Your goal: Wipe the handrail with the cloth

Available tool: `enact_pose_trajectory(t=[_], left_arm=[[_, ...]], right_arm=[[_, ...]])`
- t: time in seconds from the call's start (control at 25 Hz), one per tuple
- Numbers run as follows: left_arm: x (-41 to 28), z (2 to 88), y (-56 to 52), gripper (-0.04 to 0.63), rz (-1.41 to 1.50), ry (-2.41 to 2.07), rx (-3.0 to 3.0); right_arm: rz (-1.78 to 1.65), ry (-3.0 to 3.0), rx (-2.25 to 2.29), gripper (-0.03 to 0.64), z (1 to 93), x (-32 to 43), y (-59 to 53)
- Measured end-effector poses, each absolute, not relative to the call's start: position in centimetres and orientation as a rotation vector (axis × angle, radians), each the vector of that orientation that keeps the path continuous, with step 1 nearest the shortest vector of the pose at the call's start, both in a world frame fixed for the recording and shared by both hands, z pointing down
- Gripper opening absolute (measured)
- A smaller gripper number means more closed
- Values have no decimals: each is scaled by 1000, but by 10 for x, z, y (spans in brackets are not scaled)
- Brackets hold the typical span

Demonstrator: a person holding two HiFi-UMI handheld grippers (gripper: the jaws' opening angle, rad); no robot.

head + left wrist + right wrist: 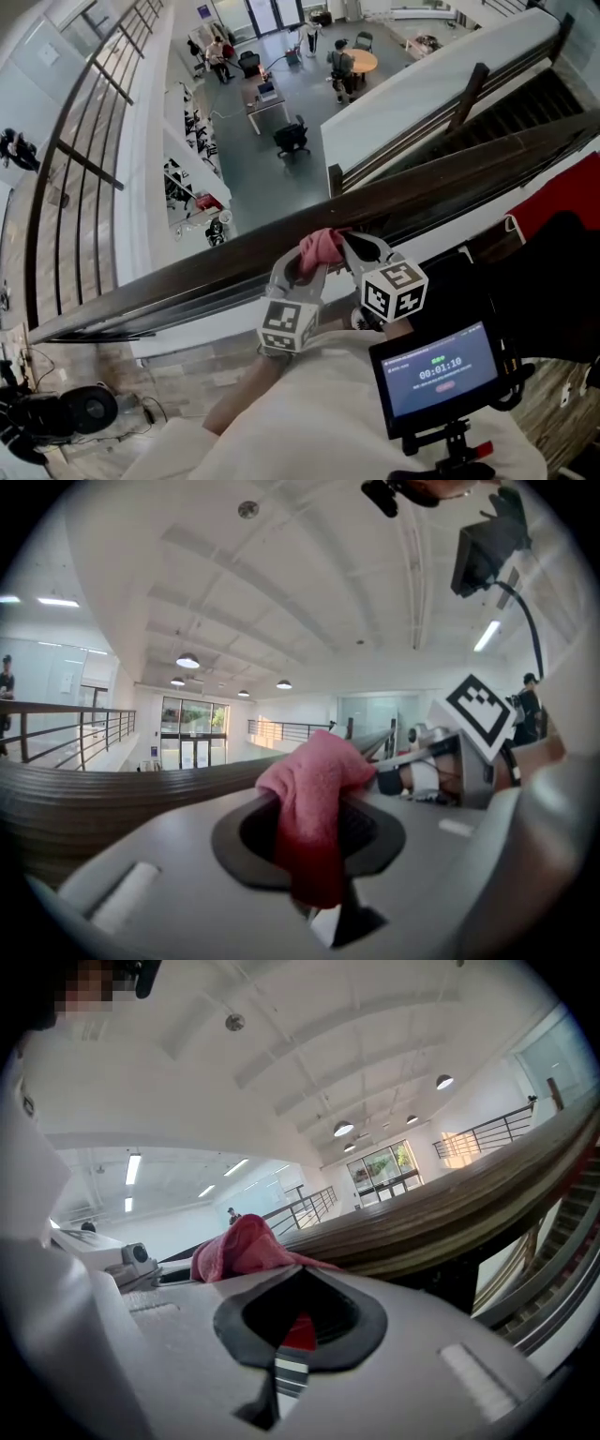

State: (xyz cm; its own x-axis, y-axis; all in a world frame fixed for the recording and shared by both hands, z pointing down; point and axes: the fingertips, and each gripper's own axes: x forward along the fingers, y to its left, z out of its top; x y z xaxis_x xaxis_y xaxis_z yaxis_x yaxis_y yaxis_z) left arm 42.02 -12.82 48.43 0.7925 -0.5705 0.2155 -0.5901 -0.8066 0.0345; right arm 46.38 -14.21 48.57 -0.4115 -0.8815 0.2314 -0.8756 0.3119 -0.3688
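1. Judging by how things lie, we count the wiping as hardly under way: the cloth [319, 248] [314, 789] [239, 1251] is bunched between the two tools at the near edge of the handrail [441, 173] [94, 799] [450, 1213], not spread along it.
2. Our left gripper [305, 267] [314, 832] is clamped on the cloth, which drapes from its jaws.
3. Our right gripper [352, 248] [298, 1321] stands narrow. The red scrap inside is probably a cloth corner, though it's dim there.
4. We reckon the rail's whole length is left to wipe.

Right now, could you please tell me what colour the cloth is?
The cloth is pink, darker red lower down; the left gripper view shows it best.
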Motion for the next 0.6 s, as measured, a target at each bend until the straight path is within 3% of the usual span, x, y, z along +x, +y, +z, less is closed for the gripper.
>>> enact_pose_trajectory(t=[0.6], left_arm=[[531,479,-116,95,320,-849,2917]], right_arm=[[-622,2436,-2013,3,482,575,-133]])
